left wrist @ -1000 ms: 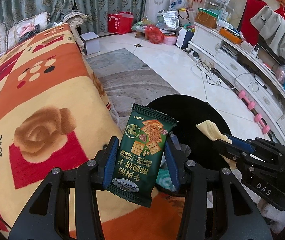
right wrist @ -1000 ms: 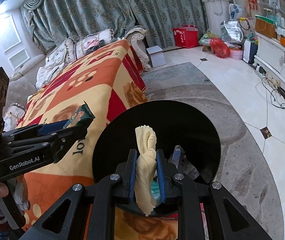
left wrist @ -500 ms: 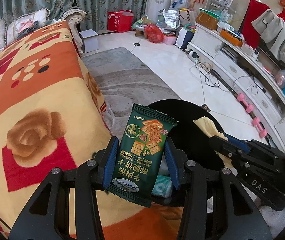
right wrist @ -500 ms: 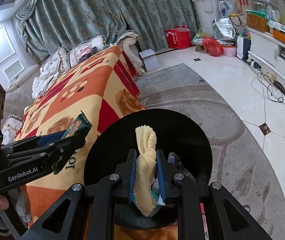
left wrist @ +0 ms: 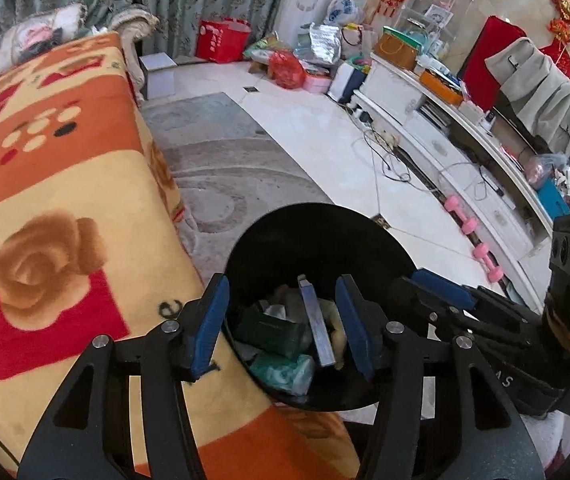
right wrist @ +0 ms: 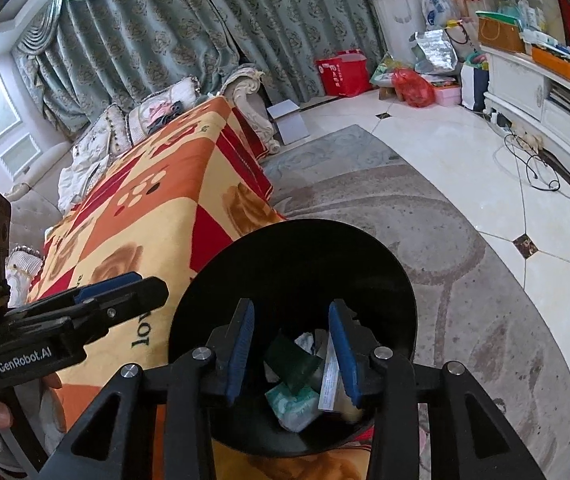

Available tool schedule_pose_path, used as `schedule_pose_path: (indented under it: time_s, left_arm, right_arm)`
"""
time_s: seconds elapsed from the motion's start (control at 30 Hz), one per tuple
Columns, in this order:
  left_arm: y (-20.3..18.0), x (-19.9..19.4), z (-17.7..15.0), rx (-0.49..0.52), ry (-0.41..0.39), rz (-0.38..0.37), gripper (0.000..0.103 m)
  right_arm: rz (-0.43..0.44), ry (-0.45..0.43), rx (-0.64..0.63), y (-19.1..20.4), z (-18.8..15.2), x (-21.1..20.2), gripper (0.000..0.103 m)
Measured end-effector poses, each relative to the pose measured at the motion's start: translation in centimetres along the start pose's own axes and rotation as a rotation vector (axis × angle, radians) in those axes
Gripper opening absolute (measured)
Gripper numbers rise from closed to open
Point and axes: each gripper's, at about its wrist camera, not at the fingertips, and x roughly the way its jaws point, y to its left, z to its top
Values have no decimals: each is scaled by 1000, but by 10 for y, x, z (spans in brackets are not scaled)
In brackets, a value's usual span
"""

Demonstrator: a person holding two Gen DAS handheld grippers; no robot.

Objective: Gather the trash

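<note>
Both dropped: left tool [left wrist: 283,320] and right tool [right wrist: 291,350] now gape empty, biscuit packet [left wrist: 271,332] and yellow scrap [left wrist: 337,330] down in the black bin [left wrist: 317,224] below.

A living room with teal patterned curtains [right wrist: 189,36] behind a sofa under an orange rose blanket [left wrist: 57,184], a grey swirl rug [right wrist: 465,280] on glossy white floor tiles [left wrist: 325,132], and a cluttered white TV cabinet [left wrist: 465,152] along the wall.
</note>
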Motion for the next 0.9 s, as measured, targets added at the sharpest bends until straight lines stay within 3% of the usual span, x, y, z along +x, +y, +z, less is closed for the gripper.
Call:
schedule_pose_path:
  time_s: [0.3, 0.9]
  left_arm:
    - [-8, -41, -20, 39, -99, 234, 54]
    - [-3, -124, -44, 44, -262, 257, 54]
  right_arm:
    - [-44, -70, -43, 22, -13, -28, 37]
    - [-81, -225, -123, 80, -16, -89, 43]
